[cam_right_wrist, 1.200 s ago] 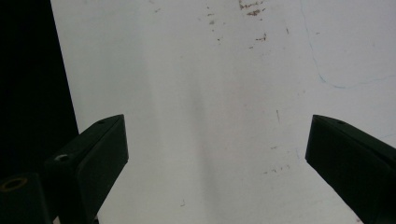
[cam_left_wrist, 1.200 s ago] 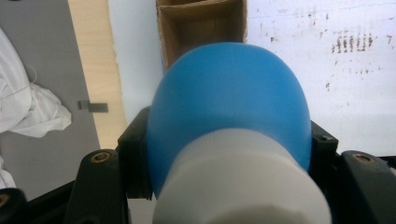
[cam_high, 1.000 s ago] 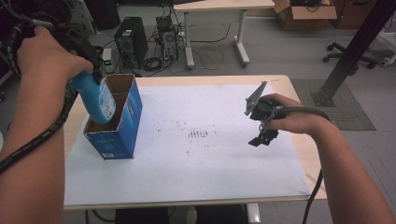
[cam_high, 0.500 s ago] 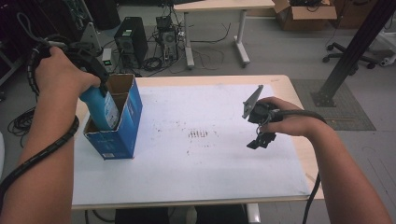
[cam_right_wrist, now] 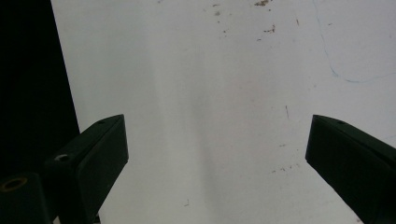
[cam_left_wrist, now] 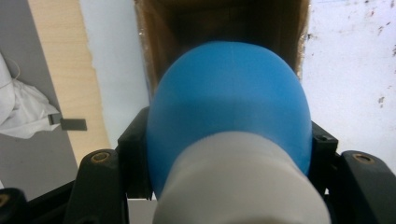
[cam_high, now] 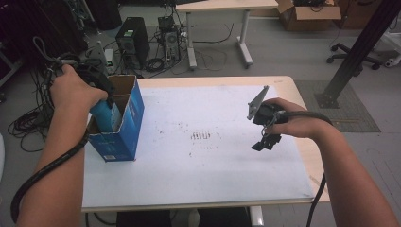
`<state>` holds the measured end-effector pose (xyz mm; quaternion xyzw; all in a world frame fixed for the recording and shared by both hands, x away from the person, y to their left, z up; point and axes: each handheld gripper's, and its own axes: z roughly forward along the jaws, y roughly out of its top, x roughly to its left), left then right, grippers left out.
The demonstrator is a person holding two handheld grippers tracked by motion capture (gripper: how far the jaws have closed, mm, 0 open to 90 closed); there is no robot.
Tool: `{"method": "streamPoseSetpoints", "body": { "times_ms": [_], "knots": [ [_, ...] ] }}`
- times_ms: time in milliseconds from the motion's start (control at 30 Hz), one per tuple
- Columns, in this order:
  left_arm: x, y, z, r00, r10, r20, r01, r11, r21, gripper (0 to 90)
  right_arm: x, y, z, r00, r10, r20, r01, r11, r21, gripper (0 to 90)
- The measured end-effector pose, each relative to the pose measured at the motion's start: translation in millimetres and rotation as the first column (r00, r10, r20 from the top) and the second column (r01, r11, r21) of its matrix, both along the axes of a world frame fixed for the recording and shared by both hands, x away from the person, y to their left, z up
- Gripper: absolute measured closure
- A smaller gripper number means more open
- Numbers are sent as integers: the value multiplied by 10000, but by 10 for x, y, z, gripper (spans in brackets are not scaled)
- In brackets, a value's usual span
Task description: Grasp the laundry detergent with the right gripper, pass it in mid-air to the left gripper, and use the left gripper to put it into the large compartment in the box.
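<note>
The blue box (cam_high: 118, 124) stands as the lone obstacle at the left edge of the table (cam_high: 198, 175), its brown inner walls seemingly crowding the blue bottle (cam_left_wrist: 229, 112), while broad bare white surface lies open under the right gripper (cam_right_wrist: 217, 154).

Bottle (cam_high: 108, 116) btm hidden in box (cam_high: 126, 124).

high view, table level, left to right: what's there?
left gripper shut on the blue bottle → blue cardboard box → dark marks on the white table sheet → right gripper, jaws open, nothing between them.
</note>
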<state>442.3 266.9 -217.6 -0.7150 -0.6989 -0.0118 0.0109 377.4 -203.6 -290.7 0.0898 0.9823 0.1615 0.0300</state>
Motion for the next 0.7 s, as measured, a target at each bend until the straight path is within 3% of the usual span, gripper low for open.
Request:
{"method": "streamPoseSetpoints", "body": {
  "times_ms": [367, 700],
  "knots": [
    [10, 18, -257, 9999, 30, -96, -29, 10000, 63, 379, -9, -35, -43, 10000, -40, 14, 40, 10000, 36, 57],
    [27, 6, -394, 9998, -55, -182, 58, 9999, 157, 378, -10, -55, -78, 10000, -28, 30, 28, 10000, 55, 57]
  ]
}}
